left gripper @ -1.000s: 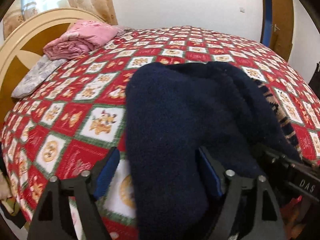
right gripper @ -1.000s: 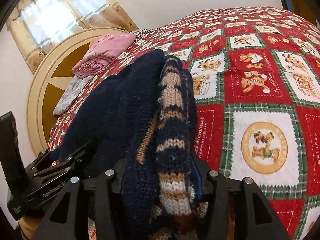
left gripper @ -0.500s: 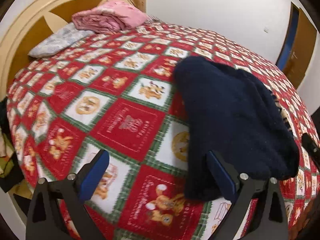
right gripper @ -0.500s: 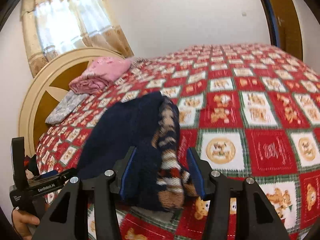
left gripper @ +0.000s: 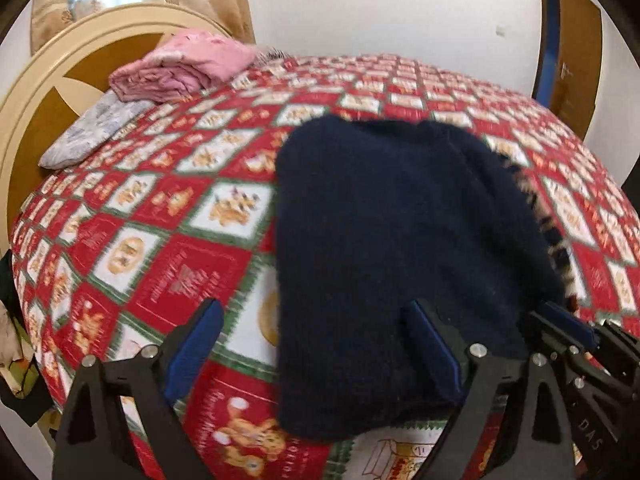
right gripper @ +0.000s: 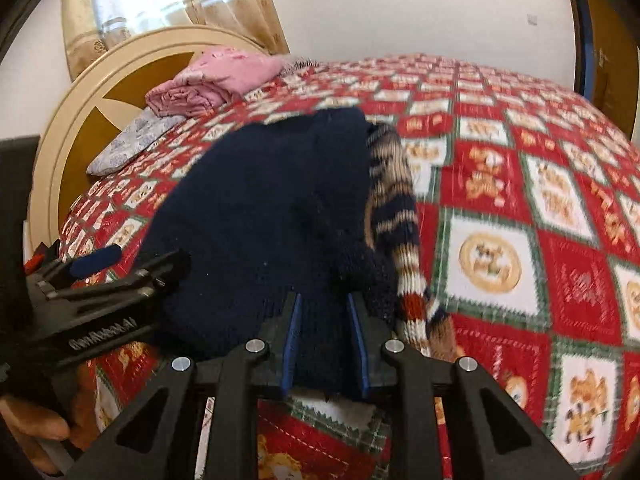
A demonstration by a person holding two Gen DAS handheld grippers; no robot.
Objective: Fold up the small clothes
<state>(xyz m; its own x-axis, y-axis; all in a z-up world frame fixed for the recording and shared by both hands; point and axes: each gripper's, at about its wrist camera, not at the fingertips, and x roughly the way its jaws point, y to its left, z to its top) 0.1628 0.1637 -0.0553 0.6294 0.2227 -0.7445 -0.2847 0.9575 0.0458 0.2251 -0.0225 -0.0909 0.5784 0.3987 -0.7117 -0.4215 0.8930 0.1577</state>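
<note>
My right gripper [right gripper: 324, 340] pinches the dark navy knitted sweater [right gripper: 260, 216]; left gripper [left gripper: 316, 356] gapes empty, so one-sided pulling may skew the fold.

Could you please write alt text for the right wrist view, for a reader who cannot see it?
The right gripper is shut on the near edge of a dark navy knitted sweater, whose striped tan sleeve trails along its right side, on a red patchwork bedspread. A folded pink blanket lies by the headboard.
</note>
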